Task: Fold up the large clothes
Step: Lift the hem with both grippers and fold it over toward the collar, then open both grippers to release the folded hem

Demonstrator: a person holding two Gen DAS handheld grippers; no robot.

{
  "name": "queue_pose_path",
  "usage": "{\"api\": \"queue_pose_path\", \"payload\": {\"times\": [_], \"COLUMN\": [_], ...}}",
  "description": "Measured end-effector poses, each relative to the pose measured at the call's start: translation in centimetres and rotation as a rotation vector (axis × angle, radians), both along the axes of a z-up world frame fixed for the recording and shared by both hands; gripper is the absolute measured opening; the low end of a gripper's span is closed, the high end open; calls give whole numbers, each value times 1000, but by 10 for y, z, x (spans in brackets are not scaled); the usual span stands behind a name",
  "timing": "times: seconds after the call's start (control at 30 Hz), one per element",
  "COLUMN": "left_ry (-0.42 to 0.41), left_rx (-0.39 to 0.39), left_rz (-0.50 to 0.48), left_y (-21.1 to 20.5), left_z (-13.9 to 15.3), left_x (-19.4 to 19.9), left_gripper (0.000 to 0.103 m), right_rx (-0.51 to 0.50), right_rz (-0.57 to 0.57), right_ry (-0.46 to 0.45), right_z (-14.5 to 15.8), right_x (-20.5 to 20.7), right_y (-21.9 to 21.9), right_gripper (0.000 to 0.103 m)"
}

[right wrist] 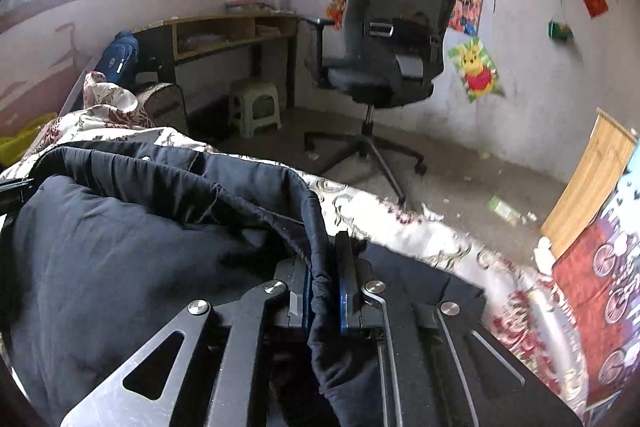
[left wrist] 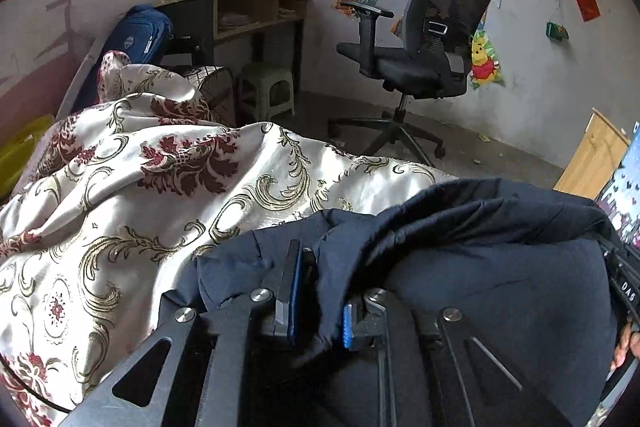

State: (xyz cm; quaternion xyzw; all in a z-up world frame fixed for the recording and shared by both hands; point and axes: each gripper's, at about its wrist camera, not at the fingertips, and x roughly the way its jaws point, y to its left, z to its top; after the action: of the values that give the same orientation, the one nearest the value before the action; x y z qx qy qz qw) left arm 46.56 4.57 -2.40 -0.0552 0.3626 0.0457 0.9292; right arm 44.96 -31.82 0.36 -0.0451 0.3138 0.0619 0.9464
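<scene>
A large dark navy padded jacket [left wrist: 480, 267] lies on a bed covered with a cream floral bedspread [left wrist: 120, 187]. My left gripper [left wrist: 320, 291] is shut on a fold of the jacket's edge, which bunches between its blue-padded fingers. In the right wrist view the same jacket [right wrist: 120, 247] fills the lower left, over the bedspread [right wrist: 400, 223]. My right gripper [right wrist: 325, 279] is shut on a thick seam of the jacket, which runs up between its fingers. The fabric hides the fingertips in both views.
A black office chair [left wrist: 424, 47] stands on the floor beyond the bed, also in the right wrist view [right wrist: 384, 47]. A wooden desk [left wrist: 240, 11], a green stool [left wrist: 268, 91] and a blue bag [left wrist: 136, 35] stand at the back wall. A wooden cabinet [right wrist: 592, 183] is at right.
</scene>
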Motion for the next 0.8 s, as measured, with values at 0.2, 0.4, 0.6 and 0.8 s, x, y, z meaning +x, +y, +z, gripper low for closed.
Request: {"api": "queue_pose_path", "payload": {"times": [0.2, 0.4, 0.6, 0.8], "left_ry": [-43, -208, -171, -134], "left_rx": [-21, -126, -32, 24], "left_rz": [-40, -63, -200, -353], "left_y": [0, 9, -17, -35], "left_z": [9, 32, 26, 6], "left_x": [-9, -51, -79, -118], "left_gripper": [50, 94, 96, 96], "right_rx": [49, 126, 206, 253], "right_rz": [-15, -31, 24, 117], "right_ry": [-12, -105, -99, 2], "right_z": [-6, 20, 25, -5], "right_x": [-5, -32, -66, -105], "right_y": [-12, -33, -41, -39], "right_gripper": [47, 73, 89, 89]}}
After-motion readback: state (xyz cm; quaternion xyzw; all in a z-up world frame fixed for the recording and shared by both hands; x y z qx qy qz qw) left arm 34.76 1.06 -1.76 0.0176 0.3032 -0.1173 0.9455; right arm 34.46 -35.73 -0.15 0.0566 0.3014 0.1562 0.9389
